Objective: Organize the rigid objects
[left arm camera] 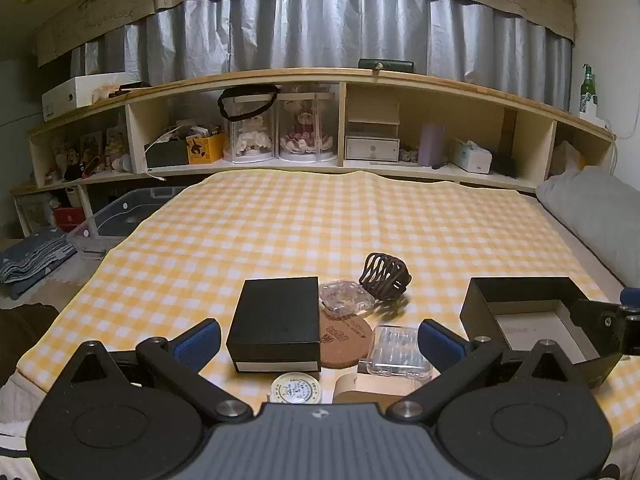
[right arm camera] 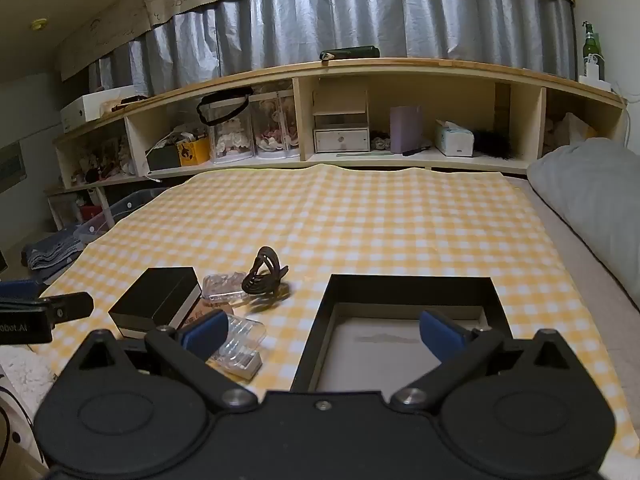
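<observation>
On the yellow checked cloth [left arm camera: 280, 224] lie a closed black box [left arm camera: 276, 320], a dark brown hair claw [left arm camera: 385, 277], a crinkled clear packet [left arm camera: 345, 298], a round cork coaster [left arm camera: 344, 340], a clear ribbed plastic case [left arm camera: 400, 354], a round white tin [left arm camera: 295, 388] and a tan wooden piece [left arm camera: 360, 388]. An open black box [right arm camera: 404, 332] with a pale floor stands to the right. My left gripper [left arm camera: 318, 344] hangs open just above the small items, gripping nothing. My right gripper [right arm camera: 322, 334] is open over the near edge of the open box, also holding nothing.
A wooden shelf unit [left arm camera: 344, 80] filled with doll cases, small drawers and boxes runs along the back under grey curtains. A grey pillow [right arm camera: 592, 184] lies at the right. Clear storage bins [left arm camera: 120, 216] and folded blue cloth [left arm camera: 36, 258] sit on the floor at the left.
</observation>
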A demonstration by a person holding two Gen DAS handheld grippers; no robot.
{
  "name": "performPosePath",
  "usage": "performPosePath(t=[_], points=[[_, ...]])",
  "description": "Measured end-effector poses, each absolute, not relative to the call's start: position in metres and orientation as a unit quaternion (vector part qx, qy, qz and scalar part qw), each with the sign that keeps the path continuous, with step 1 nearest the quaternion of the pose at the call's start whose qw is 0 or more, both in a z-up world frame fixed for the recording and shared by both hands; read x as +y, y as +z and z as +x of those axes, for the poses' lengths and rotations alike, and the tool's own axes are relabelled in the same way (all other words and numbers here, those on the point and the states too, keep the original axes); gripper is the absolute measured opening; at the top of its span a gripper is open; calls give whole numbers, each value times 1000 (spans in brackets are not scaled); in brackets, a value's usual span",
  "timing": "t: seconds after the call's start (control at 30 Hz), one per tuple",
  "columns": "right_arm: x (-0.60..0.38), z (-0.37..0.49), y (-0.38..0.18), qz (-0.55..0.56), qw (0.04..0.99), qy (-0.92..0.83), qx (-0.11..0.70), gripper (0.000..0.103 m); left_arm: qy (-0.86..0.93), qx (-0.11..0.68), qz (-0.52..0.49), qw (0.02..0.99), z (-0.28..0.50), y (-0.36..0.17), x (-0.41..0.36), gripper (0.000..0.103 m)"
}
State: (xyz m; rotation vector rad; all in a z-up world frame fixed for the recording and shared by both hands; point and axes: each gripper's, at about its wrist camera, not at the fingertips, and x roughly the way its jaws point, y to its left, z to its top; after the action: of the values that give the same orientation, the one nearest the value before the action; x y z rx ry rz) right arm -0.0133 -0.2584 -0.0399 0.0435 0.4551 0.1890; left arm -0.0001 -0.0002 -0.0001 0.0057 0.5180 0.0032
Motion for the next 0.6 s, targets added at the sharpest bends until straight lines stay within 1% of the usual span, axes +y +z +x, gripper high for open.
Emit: performPosePath(t=[0.6], points=[[-258, -14, -40, 17, 970, 92, 224, 103, 2, 257, 4, 966, 0, 0, 0, 103]])
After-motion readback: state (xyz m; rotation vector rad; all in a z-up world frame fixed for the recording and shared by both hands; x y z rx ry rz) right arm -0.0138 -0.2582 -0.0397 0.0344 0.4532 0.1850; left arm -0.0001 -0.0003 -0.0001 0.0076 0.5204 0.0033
